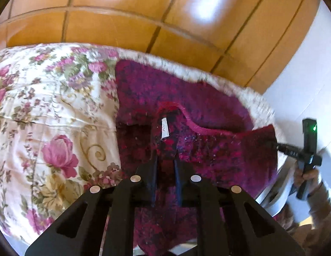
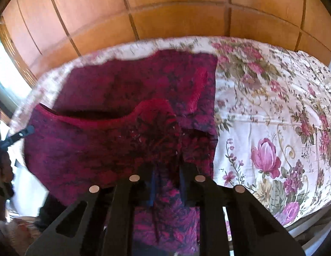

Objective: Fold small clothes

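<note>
A dark red and purple knitted top hangs between both grippers above a floral bedspread. Its lower part still lies on the bed. My left gripper is shut on one shoulder, just below a white neck label. My right gripper is shut on the other shoulder of the top. The neckline sags between the two grips. In the left wrist view the right gripper shows at the cloth's right corner. In the right wrist view the left gripper shows at the far left.
The floral bedspread spreads out beside the top. Behind the bed stand wood-panelled doors. A white wall is at the right in the left wrist view. A person's hand holds the right gripper. A bright window is at the left.
</note>
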Action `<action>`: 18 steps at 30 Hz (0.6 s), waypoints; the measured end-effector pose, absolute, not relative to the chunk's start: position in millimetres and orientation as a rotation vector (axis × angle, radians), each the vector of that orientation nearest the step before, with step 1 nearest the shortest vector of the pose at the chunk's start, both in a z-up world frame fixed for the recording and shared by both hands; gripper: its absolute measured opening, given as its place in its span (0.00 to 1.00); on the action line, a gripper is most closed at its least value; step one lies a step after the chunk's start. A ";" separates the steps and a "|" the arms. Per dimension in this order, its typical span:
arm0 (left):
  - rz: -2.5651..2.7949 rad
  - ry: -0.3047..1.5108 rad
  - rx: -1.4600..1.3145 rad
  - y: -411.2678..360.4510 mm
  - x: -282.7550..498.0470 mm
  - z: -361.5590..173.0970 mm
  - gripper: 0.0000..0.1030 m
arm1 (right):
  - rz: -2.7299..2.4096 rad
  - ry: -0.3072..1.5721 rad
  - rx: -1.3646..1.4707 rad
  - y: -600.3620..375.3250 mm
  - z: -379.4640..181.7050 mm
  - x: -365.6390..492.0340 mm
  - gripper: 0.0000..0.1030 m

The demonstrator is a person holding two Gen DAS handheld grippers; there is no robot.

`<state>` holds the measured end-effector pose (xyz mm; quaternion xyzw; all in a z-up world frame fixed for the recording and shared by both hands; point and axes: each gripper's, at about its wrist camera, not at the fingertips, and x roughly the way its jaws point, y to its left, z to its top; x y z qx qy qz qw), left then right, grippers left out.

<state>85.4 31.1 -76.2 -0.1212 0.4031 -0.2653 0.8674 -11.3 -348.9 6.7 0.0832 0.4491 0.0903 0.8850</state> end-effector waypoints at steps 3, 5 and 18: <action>-0.556 0.792 -0.297 38.9 81.4 -59.5 0.12 | 0.205 0.888 0.202 -352.1 28.4 -6.7 0.15; -0.548 0.763 -0.291 37.9 87.2 -50.3 0.12 | 0.206 0.865 0.216 -353.2 37.4 5.4 0.15; -0.414 0.729 -0.237 6.8 208.6 -37.2 0.12 | 0.060 0.826 0.235 -360.3 32.1 141.6 0.15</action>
